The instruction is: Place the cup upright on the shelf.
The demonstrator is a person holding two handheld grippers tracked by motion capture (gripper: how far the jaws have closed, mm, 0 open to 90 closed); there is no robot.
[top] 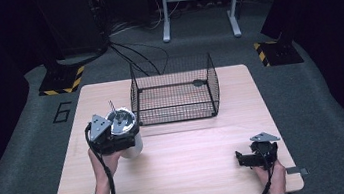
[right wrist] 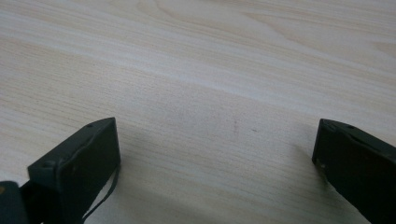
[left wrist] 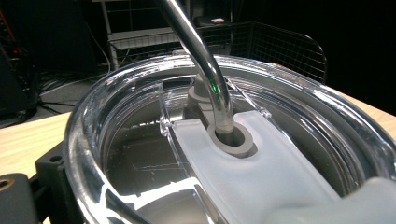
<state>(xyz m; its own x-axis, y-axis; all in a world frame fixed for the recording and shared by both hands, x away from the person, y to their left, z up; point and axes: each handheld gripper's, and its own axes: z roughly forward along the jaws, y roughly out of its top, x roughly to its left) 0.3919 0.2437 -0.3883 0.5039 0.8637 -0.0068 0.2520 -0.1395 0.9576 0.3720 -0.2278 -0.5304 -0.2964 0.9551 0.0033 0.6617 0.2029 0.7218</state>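
Nearest the high camera, my two forearms come in at the bottom edge. From up here I see the left tongs (top: pixel 115 137) clamped around a silver tumbler (top: pixel 126 128) with a clear lid, standing on the left part of the wooden desk (top: pixel 194 169), just in front of a black wire basket (top: pixel 174 90). A straw (top: pixel 111 106) sticks up from the lid. On the floor left of the desk a painted "6" (top: pixel 63 112) is the only writing I can read. The right tongs (top: pixel 251 159) sit near the desk's front right edge, well apart from the tumbler.

Through the left gripper view, the lid's clear rim (left wrist: pixel 116 88) crowds the picture, with a frosted slider (left wrist: pixel 261 172) and the straw passing through its grey ring (left wrist: pixel 231 140). One black jaw peeks out at lower left; the other is hidden.

Through the right gripper view, both jaws stand wide apart over bare wood grain, nothing between them.
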